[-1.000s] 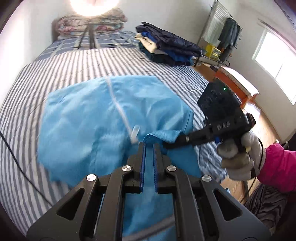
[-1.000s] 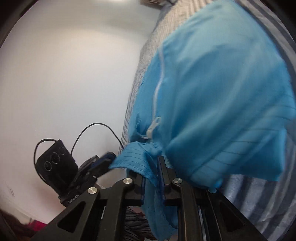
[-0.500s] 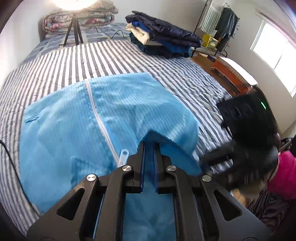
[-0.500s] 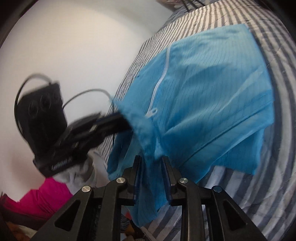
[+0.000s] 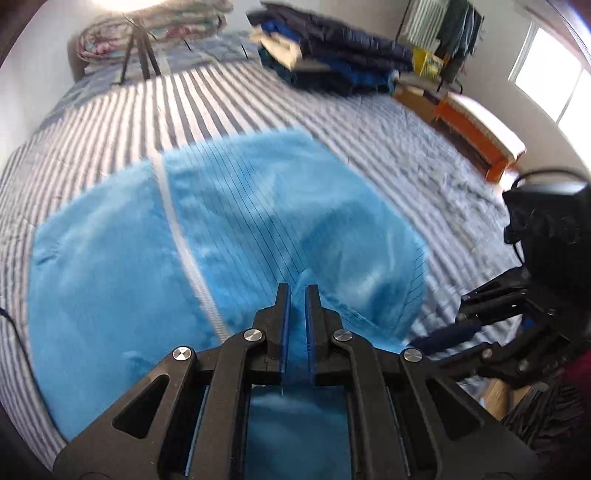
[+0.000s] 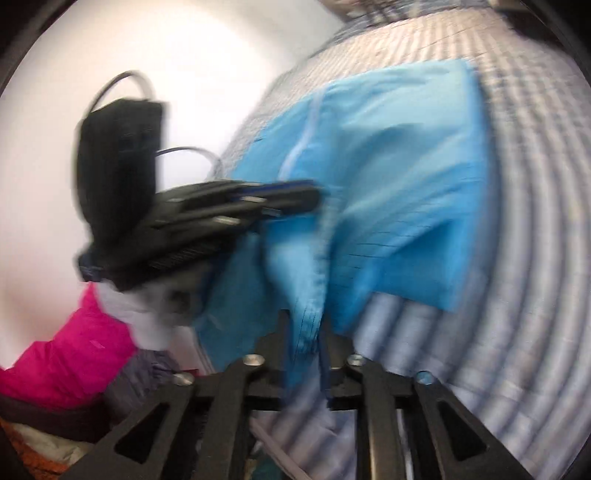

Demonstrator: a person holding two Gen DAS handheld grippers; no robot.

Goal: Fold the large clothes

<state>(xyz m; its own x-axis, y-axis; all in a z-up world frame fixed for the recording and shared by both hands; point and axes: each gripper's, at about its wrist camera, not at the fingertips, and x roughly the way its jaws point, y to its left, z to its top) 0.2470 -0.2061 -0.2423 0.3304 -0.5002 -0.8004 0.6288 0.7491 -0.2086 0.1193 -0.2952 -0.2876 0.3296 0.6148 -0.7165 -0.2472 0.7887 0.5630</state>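
Note:
A large light-blue garment [image 5: 155, 258] with a white zipper [image 5: 173, 221] lies spread on the striped bed [image 5: 110, 110]. My left gripper [image 5: 297, 291] is shut on a fold of its near edge. My right gripper [image 6: 303, 325] is shut on another pinch of the same blue garment [image 6: 399, 177] near the bed's edge. The right gripper also shows at the right of the left wrist view [image 5: 454, 332], and the left gripper shows in the right wrist view [image 6: 295, 195]. Both views are motion-blurred.
A stack of folded dark clothes [image 5: 332, 55] sits at the far side of the bed. A tripod [image 5: 138, 48] and rolled bedding [image 5: 155, 33] stand at the head. An orange bench [image 5: 476, 136] and a clothes rack [image 5: 450, 33] stand at the right.
Both grippers have pulled the held edge back toward the near side of the bed. The garment now lies flatter. The right gripper has moved away to the right.

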